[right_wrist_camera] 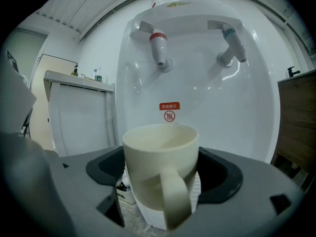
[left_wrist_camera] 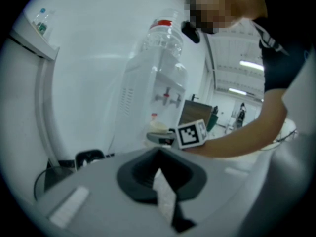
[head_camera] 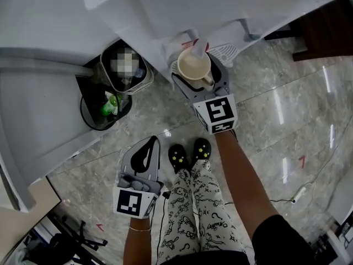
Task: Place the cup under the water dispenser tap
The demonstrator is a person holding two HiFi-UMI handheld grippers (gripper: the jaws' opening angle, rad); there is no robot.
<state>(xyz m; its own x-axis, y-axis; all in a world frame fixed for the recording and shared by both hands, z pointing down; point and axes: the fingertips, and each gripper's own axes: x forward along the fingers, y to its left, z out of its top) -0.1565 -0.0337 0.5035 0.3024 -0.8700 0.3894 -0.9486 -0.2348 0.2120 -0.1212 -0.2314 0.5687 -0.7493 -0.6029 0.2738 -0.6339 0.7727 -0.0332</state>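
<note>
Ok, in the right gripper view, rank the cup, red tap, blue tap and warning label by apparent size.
1. cream cup: largest, though nearest the camera.
2. red tap and blue tap: look alike, no ranking.
3. red warning label: smallest.

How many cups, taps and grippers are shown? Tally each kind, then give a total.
cup: 1
taps: 2, red tap and blue tap
grippers: 2, left gripper and right gripper
Total: 5
</note>
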